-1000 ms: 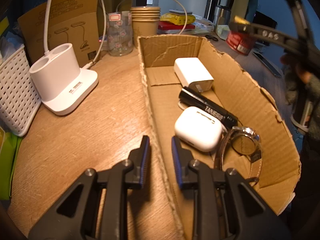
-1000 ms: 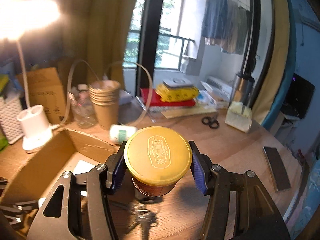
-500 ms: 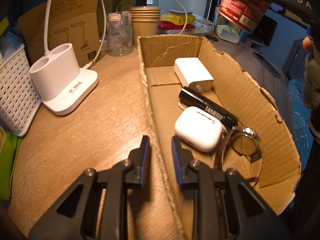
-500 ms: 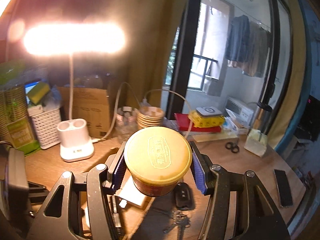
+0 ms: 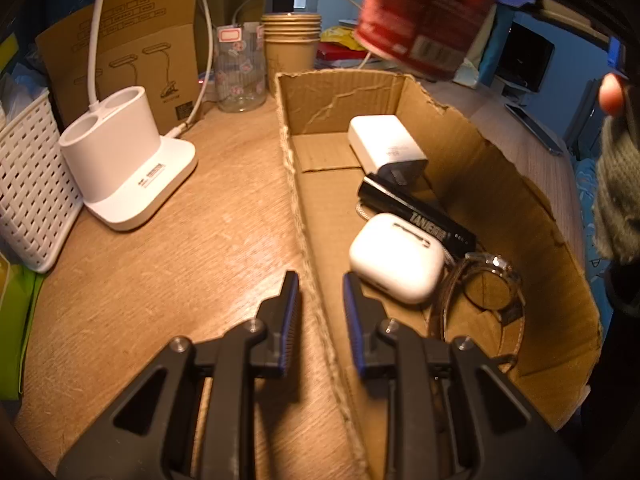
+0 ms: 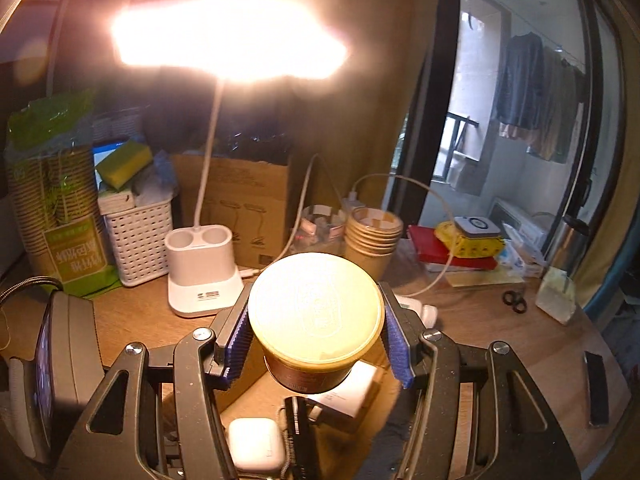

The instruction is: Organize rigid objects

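A can with a yellow lid (image 6: 314, 312) and a red body (image 5: 420, 28) hangs in the air, with my right gripper (image 6: 316, 332) shut on its sides. It is above the far end of the open cardboard box (image 5: 520, 208). Inside the box lie a white charger (image 5: 384, 144), a black stick-shaped device (image 5: 416, 212), a white earbuds case (image 5: 396, 258) and a wristwatch (image 5: 488, 284). My left gripper (image 5: 320, 300) sits at the box's near left wall, its jaws narrow with the wall's edge between them.
A white lamp base (image 5: 124, 168), a white lattice basket (image 5: 28, 184), a glass jar (image 5: 240, 68) and stacked paper cups (image 5: 292, 44) stand left of and behind the box. A phone (image 6: 596, 388) and scissors (image 6: 514, 302) lie on the table's right side. A gloved hand (image 5: 616, 200) is at the right.
My right gripper has carried the can leftwards and slightly up, from beside the box to above its far end. The left gripper and the box contents have not moved.
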